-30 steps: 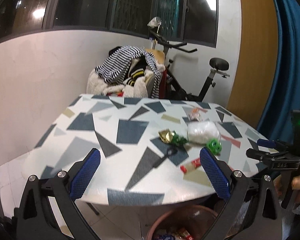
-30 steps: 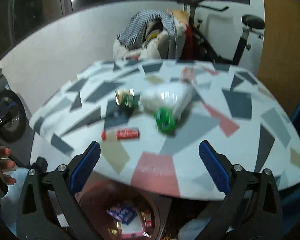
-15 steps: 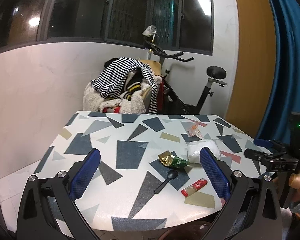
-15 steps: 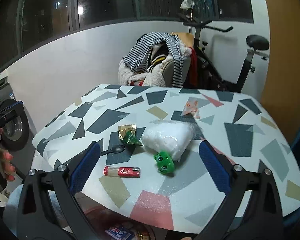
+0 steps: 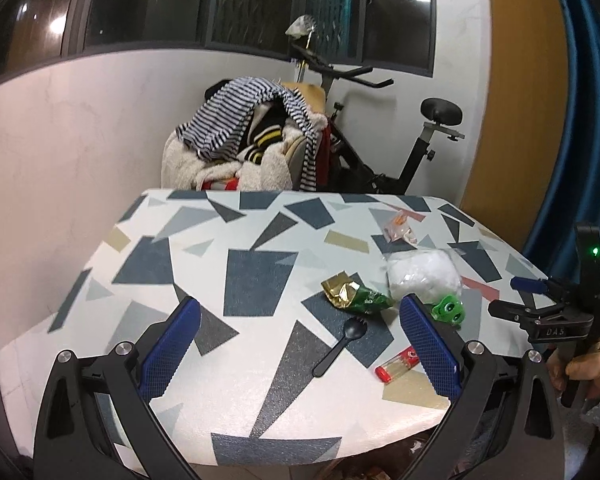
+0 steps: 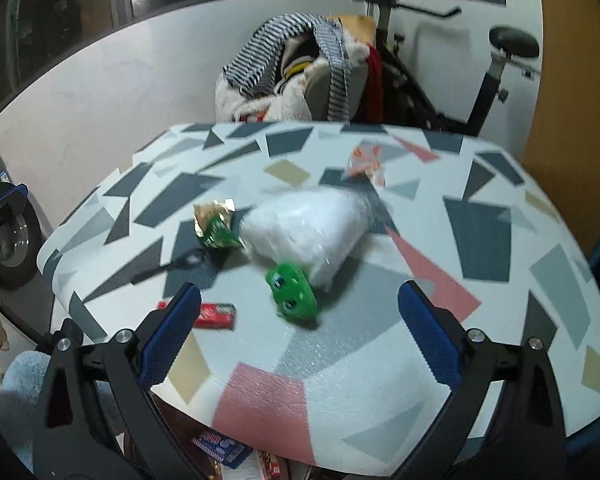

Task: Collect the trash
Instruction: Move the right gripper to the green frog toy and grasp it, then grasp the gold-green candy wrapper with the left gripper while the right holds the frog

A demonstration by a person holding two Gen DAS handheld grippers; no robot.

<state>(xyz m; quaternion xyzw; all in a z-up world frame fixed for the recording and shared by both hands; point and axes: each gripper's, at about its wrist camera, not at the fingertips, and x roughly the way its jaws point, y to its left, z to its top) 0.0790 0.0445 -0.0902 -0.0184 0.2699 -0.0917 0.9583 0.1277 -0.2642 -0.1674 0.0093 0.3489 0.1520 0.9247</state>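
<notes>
Trash lies on the patterned table (image 5: 240,360): a green-gold wrapper (image 5: 352,295) (image 6: 216,226), a white plastic bag (image 5: 422,274) (image 6: 308,228), a green toy-like piece (image 5: 448,310) (image 6: 292,290), a black spoon (image 5: 338,346) (image 6: 172,266), a red wrapper (image 5: 398,366) (image 6: 214,314) and a small orange-white packet (image 5: 398,230) (image 6: 366,160). My left gripper (image 5: 298,346) is open and empty above the table's near edge. My right gripper (image 6: 298,344) is open and empty, just short of the green piece; it also shows at the right of the left wrist view (image 5: 548,300).
A chair piled with clothes (image 5: 248,144) and an exercise bike (image 5: 400,136) stand behind the table. A bin holding wrappers (image 6: 236,452) sits under the table's near edge. A washing machine (image 6: 8,236) is at the left, a blue curtain (image 5: 580,120) at the right.
Both grippers tilted up, then back down toward the table. The right gripper has moved closer to the green piece and white bag. Both stayed open and empty.
</notes>
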